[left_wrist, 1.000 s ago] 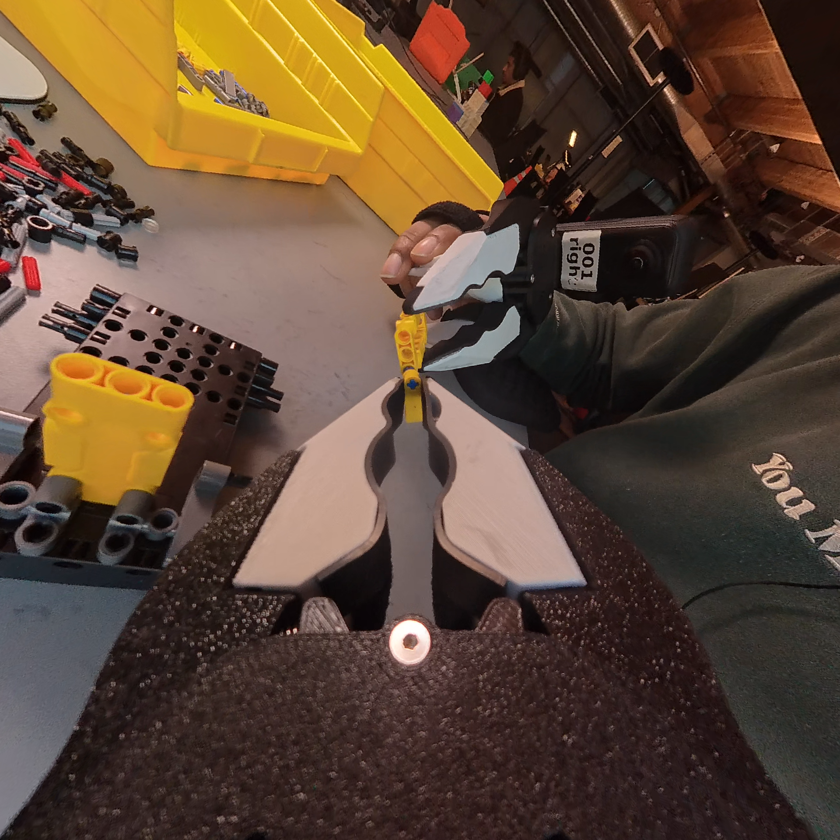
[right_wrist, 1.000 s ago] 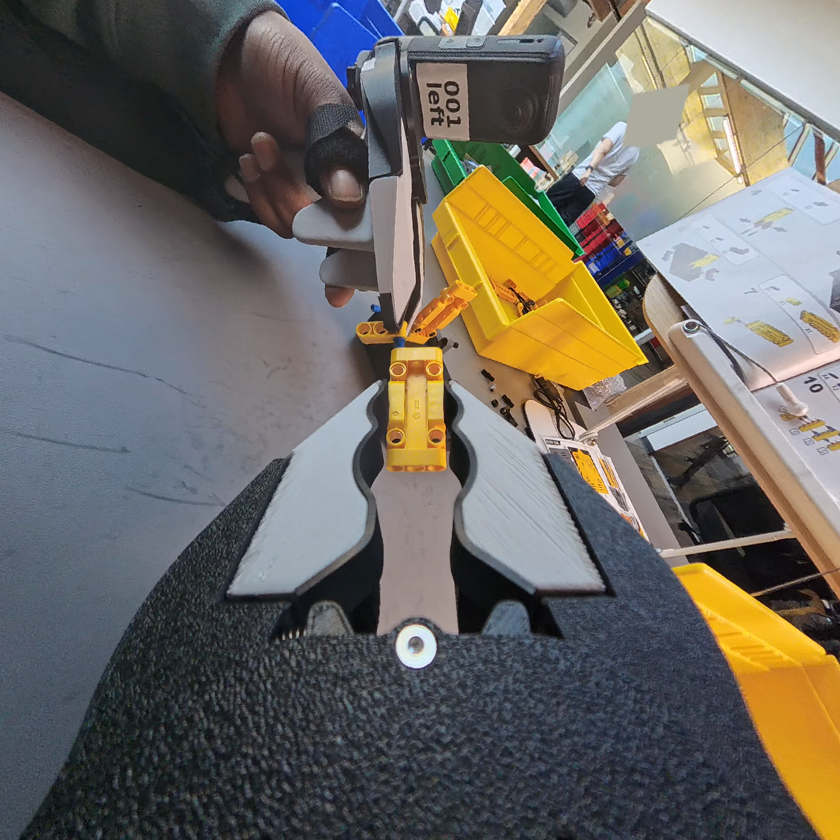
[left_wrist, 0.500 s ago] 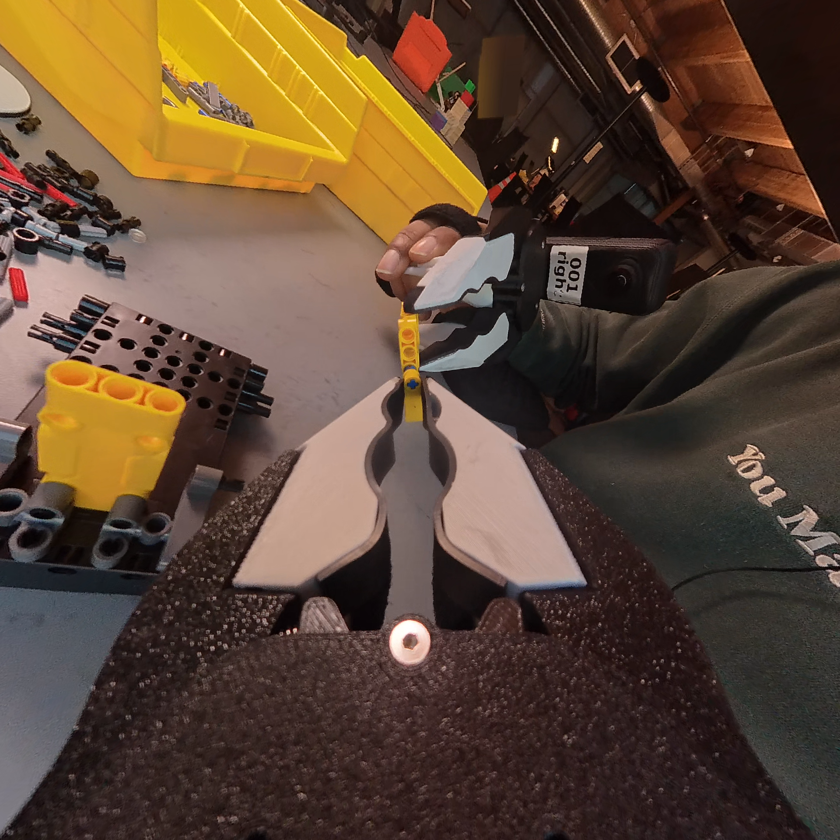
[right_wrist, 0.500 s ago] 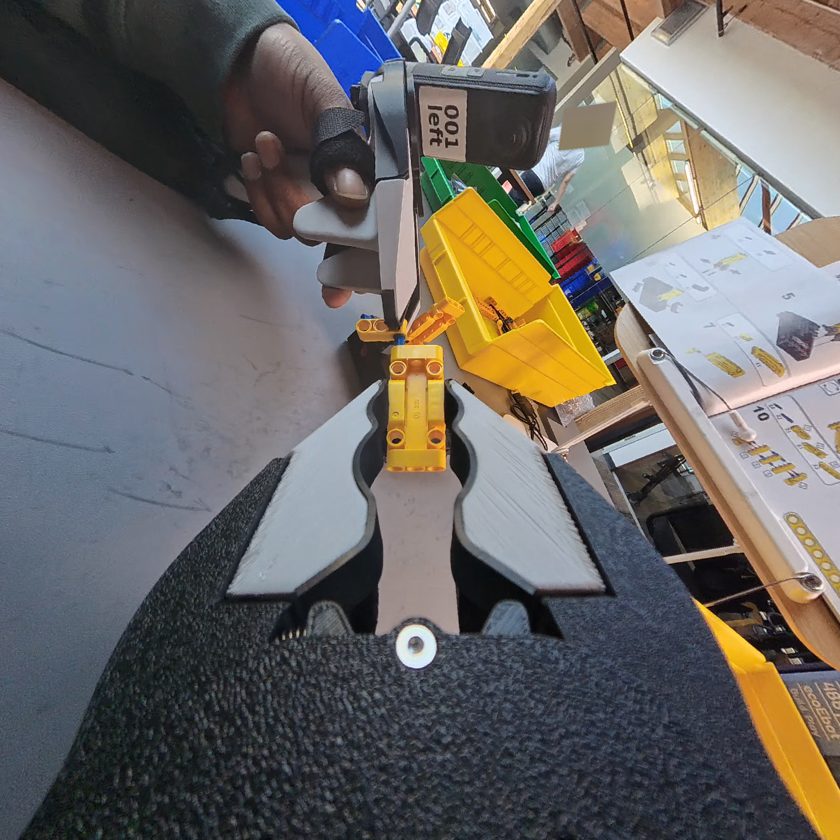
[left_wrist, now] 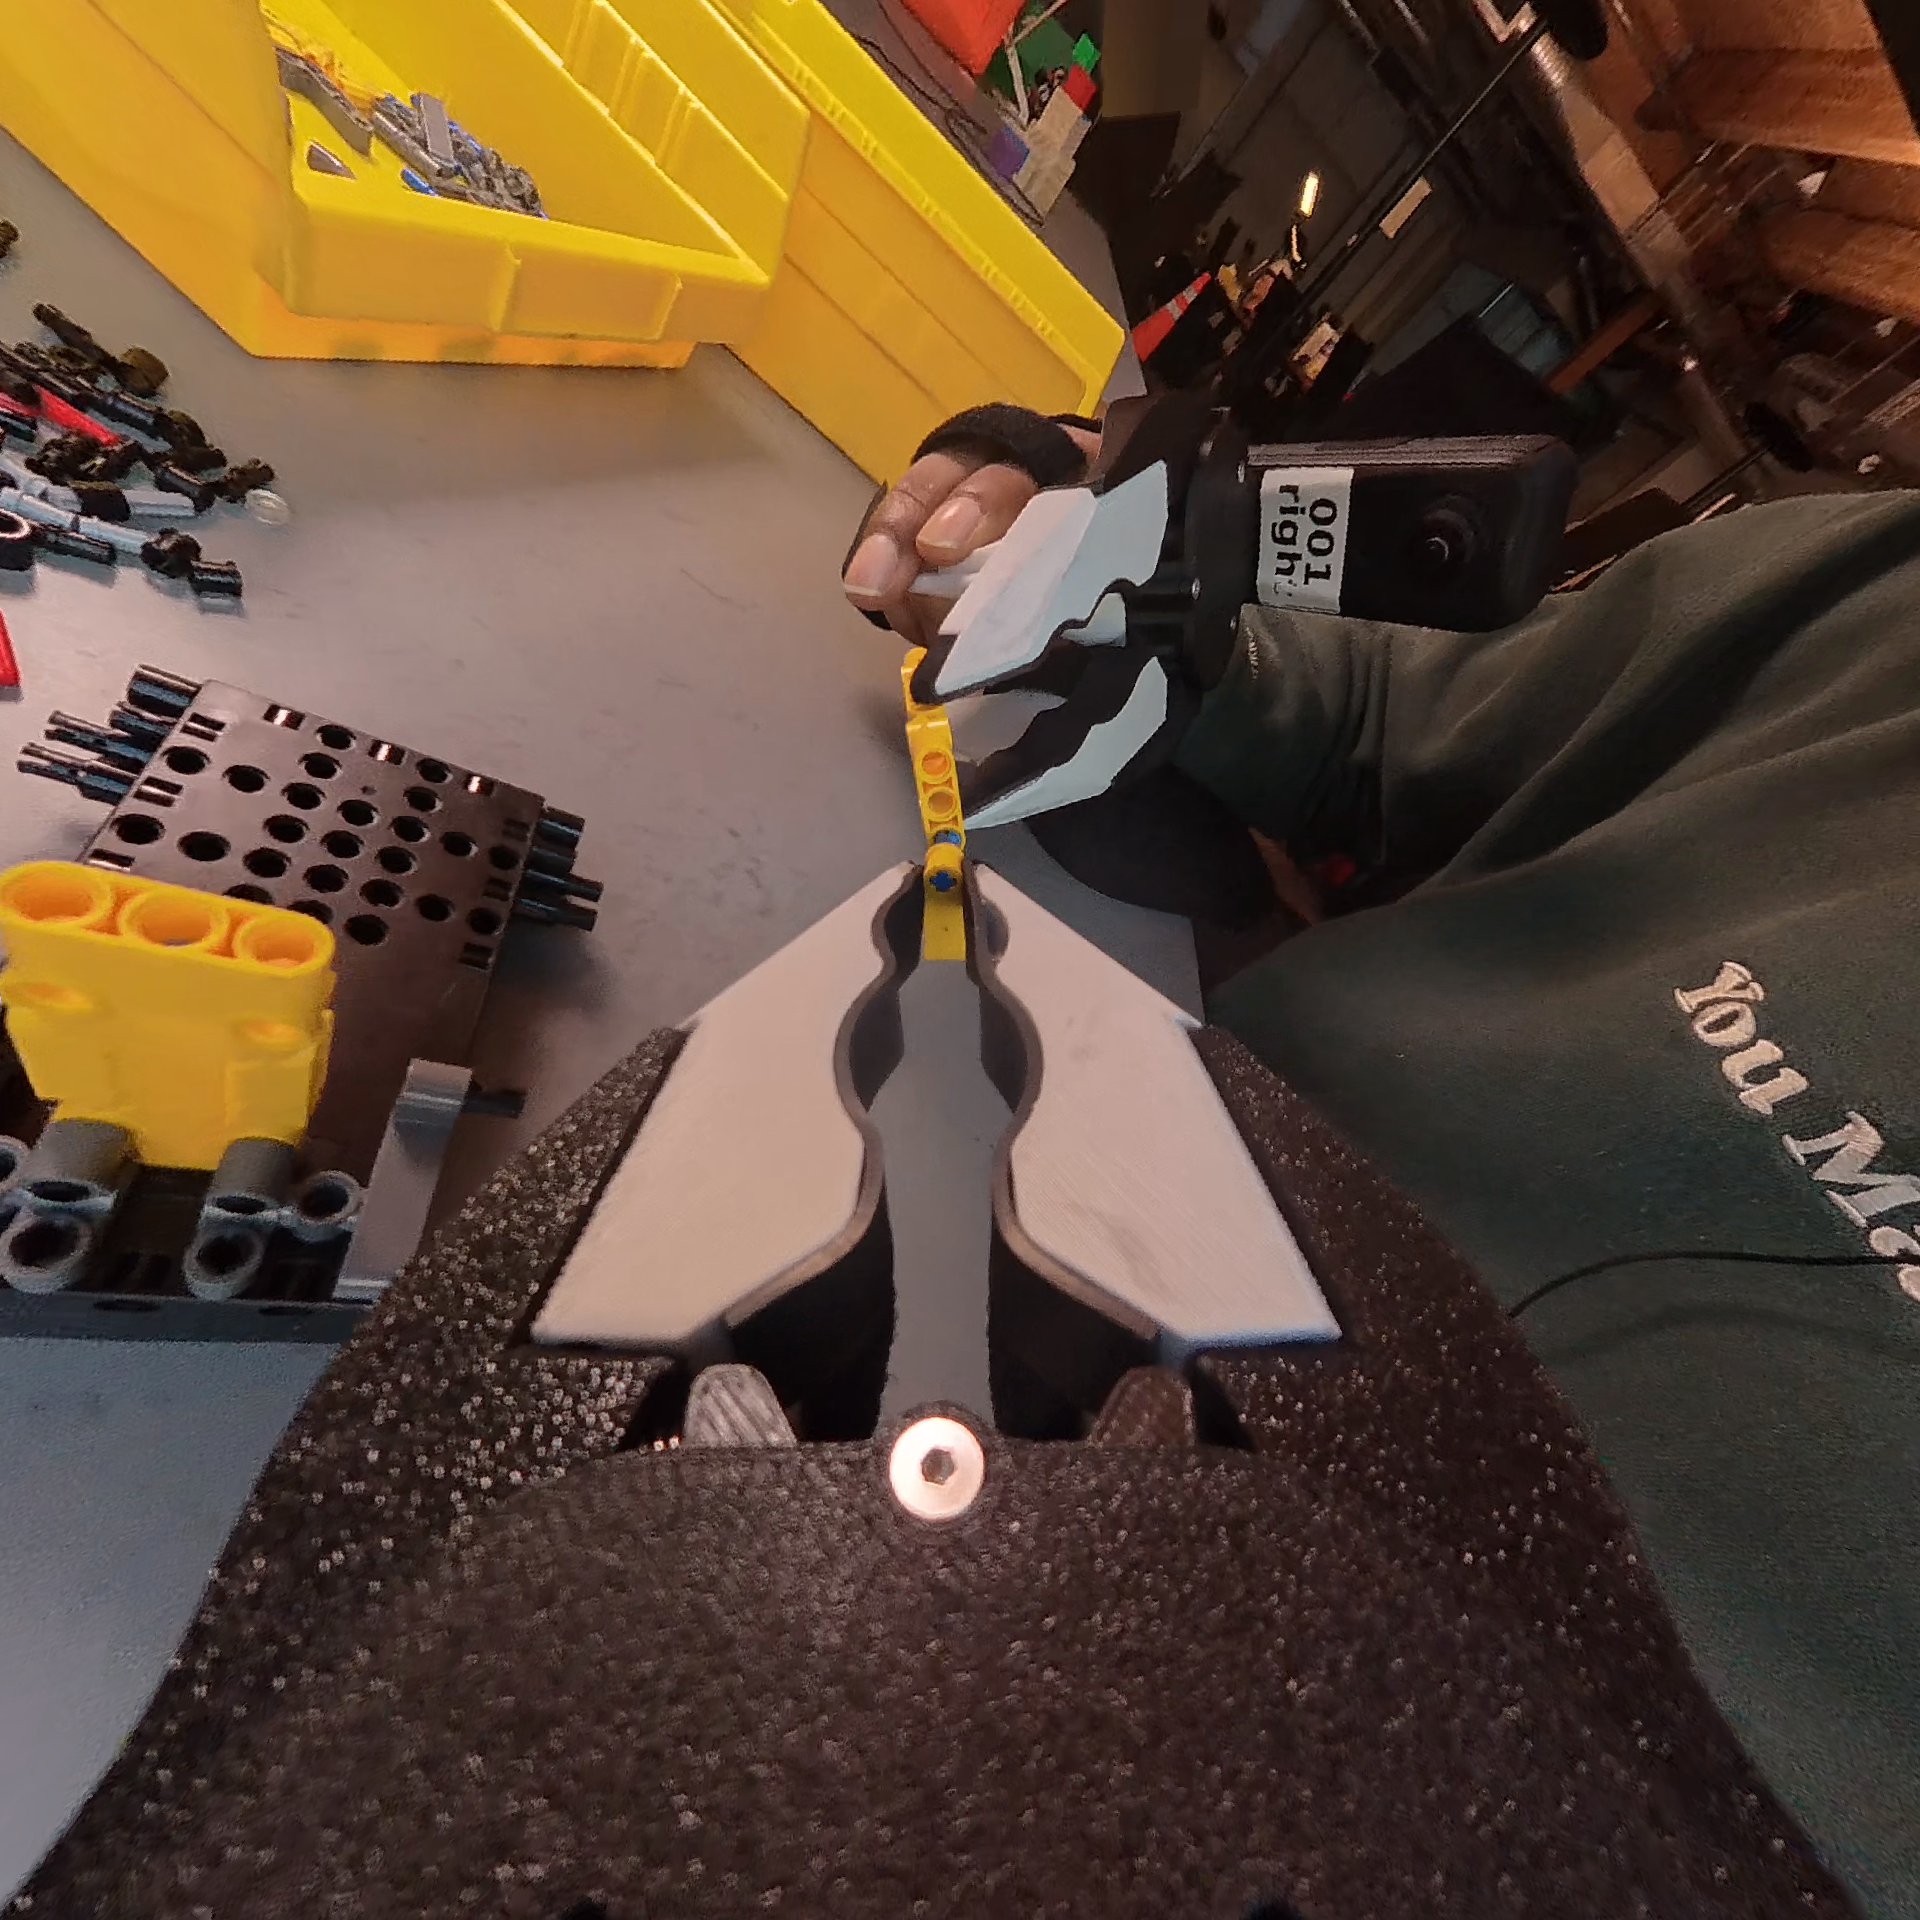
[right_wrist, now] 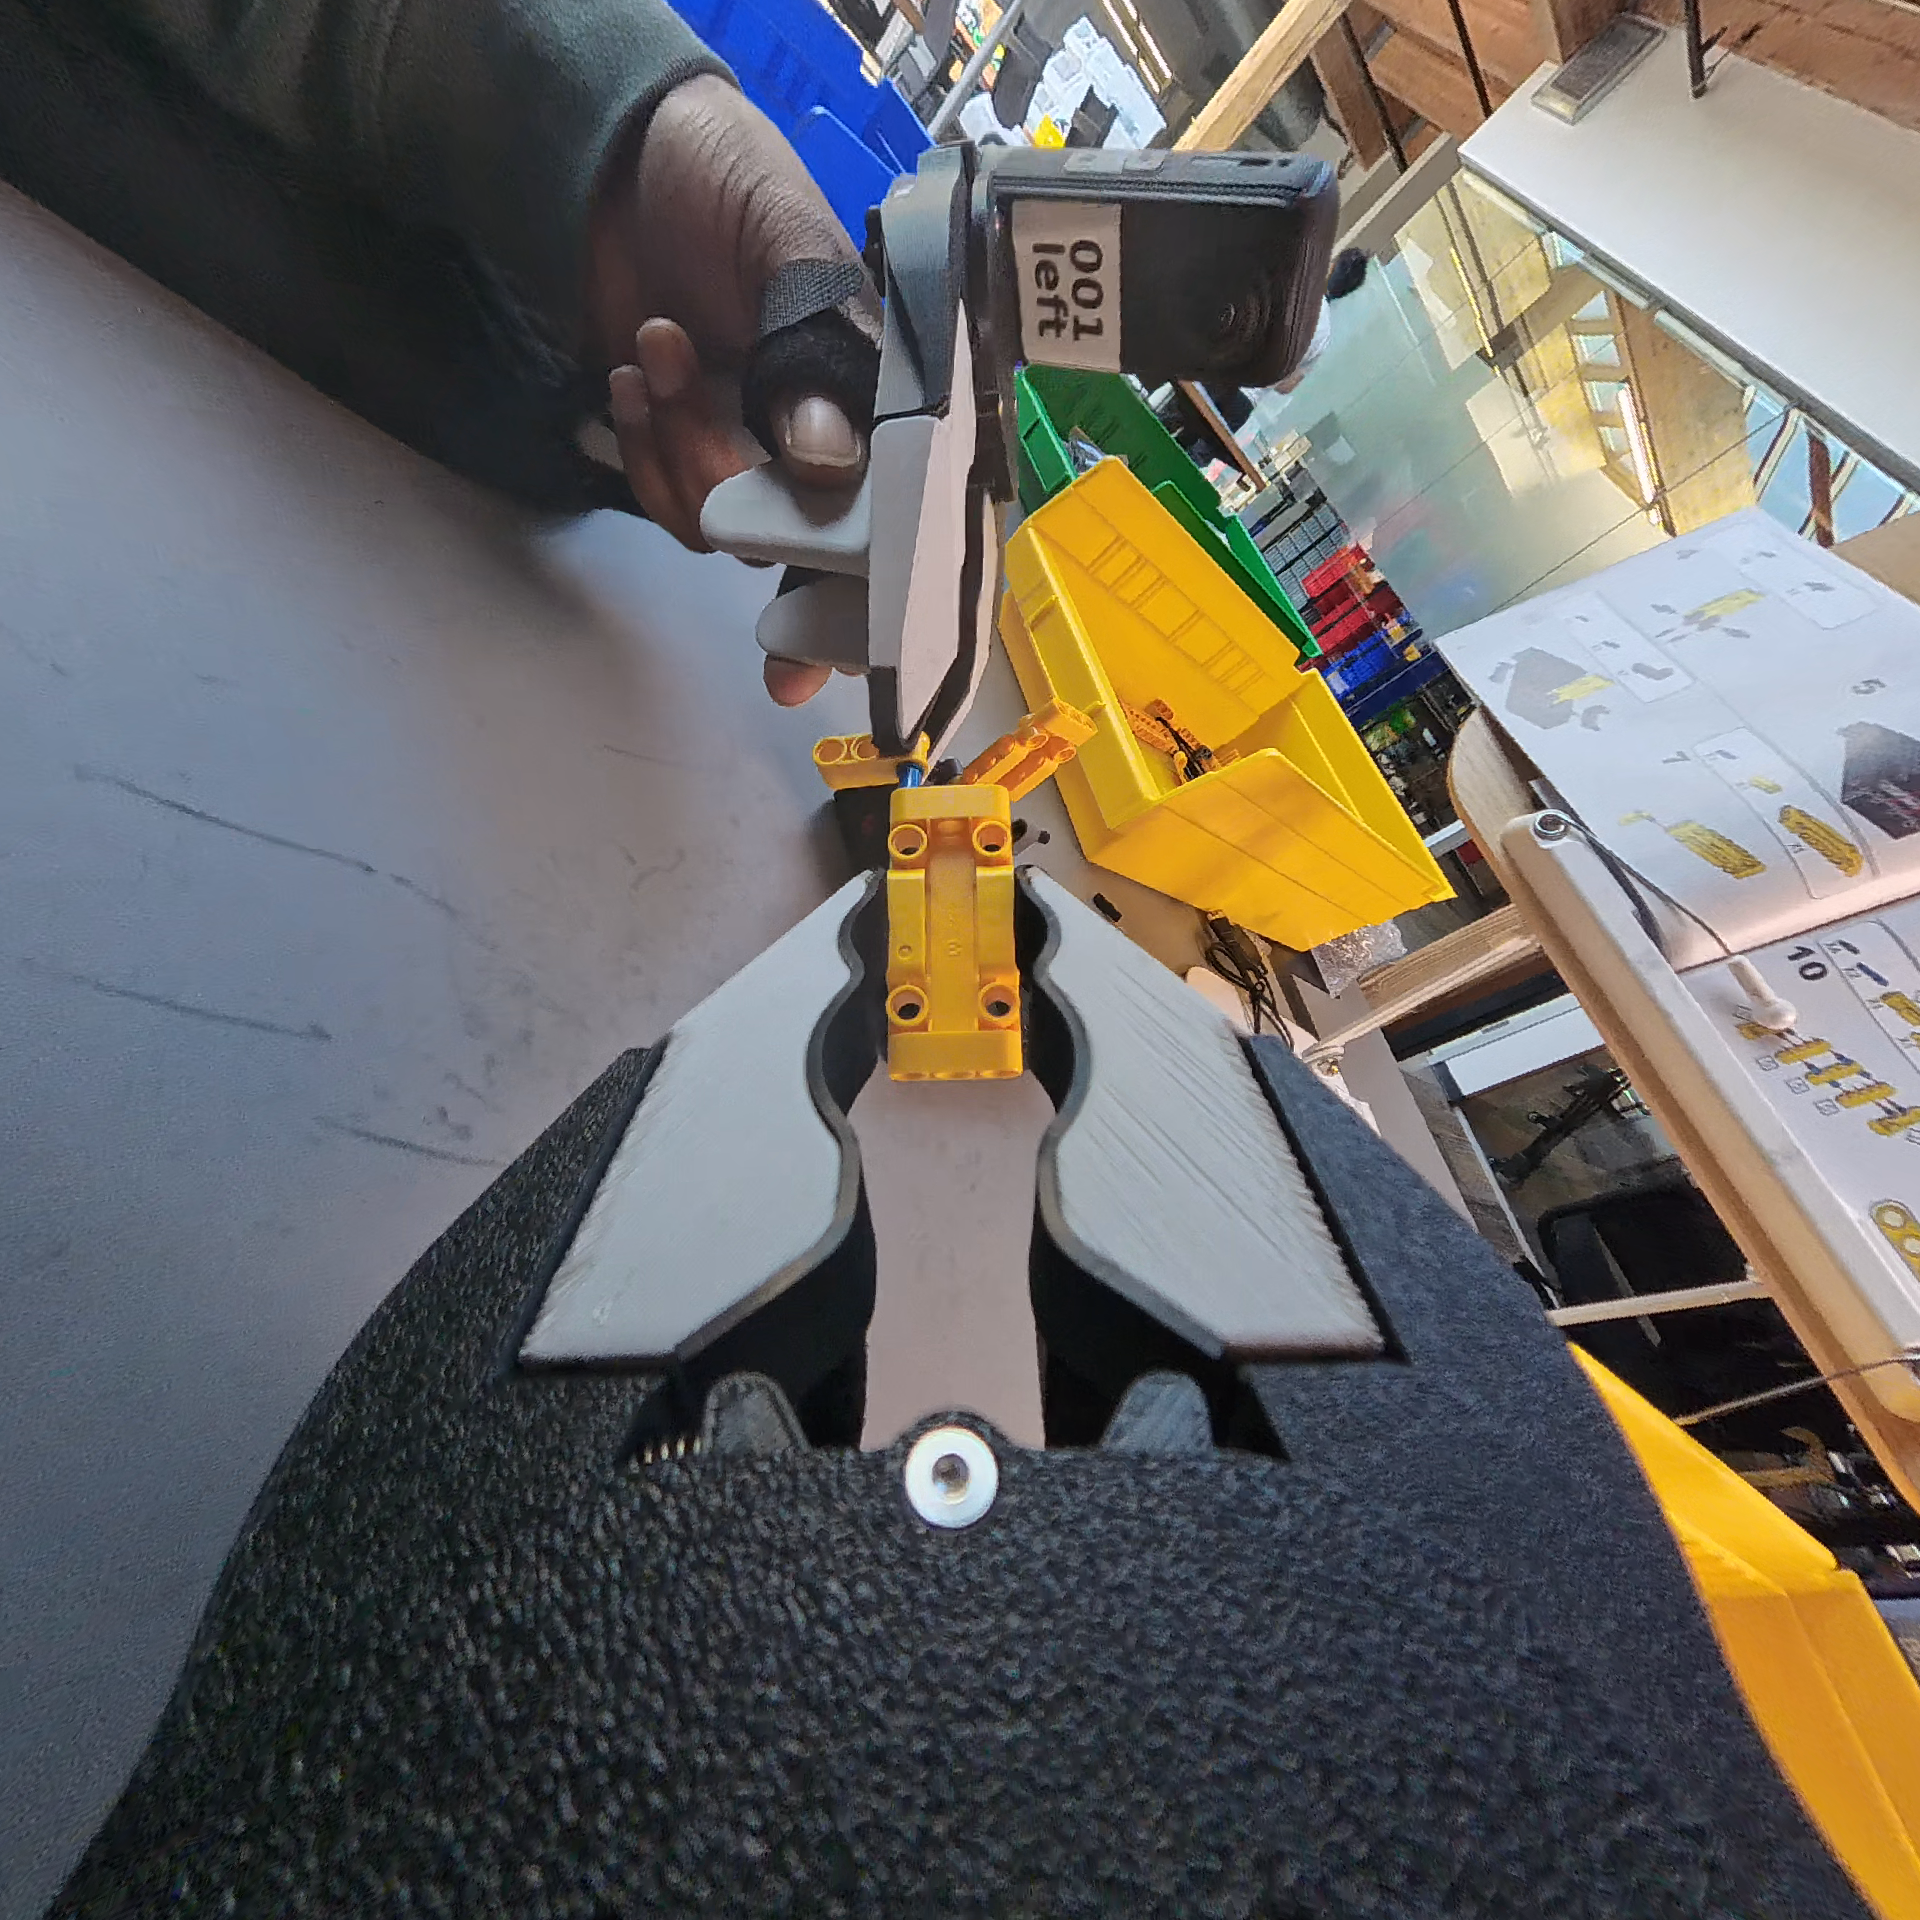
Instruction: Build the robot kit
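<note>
right wrist view alone shows yellow block (right_wrist: 951, 940) front.

The small grey parts (left_wrist: 447, 135) in the yellow bin (left_wrist: 499, 281) at eleven o'clock are blurring together, too small to tell apart. The black perforated plate (left_wrist: 312, 831) is running partly under the yellow block (left_wrist: 166, 1018).

Left wrist view: background toward 1 o'clock is sitting dim and murky, the worktop (left_wrist: 582, 582) evenly lit, soft shadows. Right wrist view: daylight is pouring through the glass wall (right_wrist: 1538, 436) at 2 o'clock, washing it out. Both are bending hard at the edges; near gripper bodies are looking slightly soft.
</note>
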Available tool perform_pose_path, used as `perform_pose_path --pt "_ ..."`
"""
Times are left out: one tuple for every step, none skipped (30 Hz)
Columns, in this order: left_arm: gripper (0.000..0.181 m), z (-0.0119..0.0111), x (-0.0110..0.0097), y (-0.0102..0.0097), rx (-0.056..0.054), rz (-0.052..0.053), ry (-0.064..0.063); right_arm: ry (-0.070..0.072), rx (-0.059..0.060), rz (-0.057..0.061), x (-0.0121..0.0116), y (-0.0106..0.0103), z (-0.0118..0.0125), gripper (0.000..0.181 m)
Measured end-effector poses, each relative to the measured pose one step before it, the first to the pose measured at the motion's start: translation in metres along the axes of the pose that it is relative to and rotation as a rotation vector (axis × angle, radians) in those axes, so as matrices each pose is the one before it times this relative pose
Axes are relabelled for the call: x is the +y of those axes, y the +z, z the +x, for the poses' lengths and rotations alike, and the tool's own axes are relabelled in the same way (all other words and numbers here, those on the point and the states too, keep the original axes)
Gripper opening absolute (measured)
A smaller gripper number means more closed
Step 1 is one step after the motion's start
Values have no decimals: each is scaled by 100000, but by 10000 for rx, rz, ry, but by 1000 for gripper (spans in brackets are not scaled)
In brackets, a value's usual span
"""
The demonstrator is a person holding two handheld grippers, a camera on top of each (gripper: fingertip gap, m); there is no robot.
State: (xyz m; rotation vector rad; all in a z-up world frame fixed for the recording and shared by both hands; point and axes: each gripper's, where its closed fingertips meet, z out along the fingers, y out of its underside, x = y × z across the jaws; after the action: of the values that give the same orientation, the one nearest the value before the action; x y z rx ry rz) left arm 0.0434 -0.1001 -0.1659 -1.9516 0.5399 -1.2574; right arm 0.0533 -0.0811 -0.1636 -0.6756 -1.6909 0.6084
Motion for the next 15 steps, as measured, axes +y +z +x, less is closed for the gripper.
perform_pose_path --pt "6 -41 109 50 -109 -100 75 -49 -31 -14 15 -24 -48 23" --pt "6 -129 135 48 -151 -97 57 -47 -25 -37 43 12 -103 23" --pt "6 -127 109 41 -155 -77 68 -69 4 -85 147 71 -80 23" --pt "6 -87 72 43 -136 -59 76 -22 -9 -35 98 37 -72 23" --pt "6 -88 42 33 -149 -46 97 47 -11 -34 83 28 -25 23" --pt "6 -120 27 31 -200 -48 147 -7 -8 -32 61 20 -5 23" --pt "6 -288 78 57 -358 -97 230 -40 3 -60 66 34 -3 23" --pt "6 -384 206 130 -466 -197 311 7 -65 98 -265 60 -153 23" --pt "6 -266 172 124 -368 -175 289 -120 -43 -2 -227 132 -190 23" --pt "6 -96 -32 -21 -134 -3 128 -276 98 -131 21 103 16 23" --pt "6 -1 -130 -110 72 84 -43 -133 85 -95 89 43 85 23" --pt "6 43 -22 -51 132 43 -87 93 -18 7 4 31 -1 23" --pt "6 76 4 -34 140 22 -41 40 -22 20 4 1 -20 23" --pt "6 187 -87 -75 212 68 -46 54 -18 74 -39 -69 26 23" --pt "6 260 -195 -136 292 143 -120 173 -4 154 -133 -124 116 23"
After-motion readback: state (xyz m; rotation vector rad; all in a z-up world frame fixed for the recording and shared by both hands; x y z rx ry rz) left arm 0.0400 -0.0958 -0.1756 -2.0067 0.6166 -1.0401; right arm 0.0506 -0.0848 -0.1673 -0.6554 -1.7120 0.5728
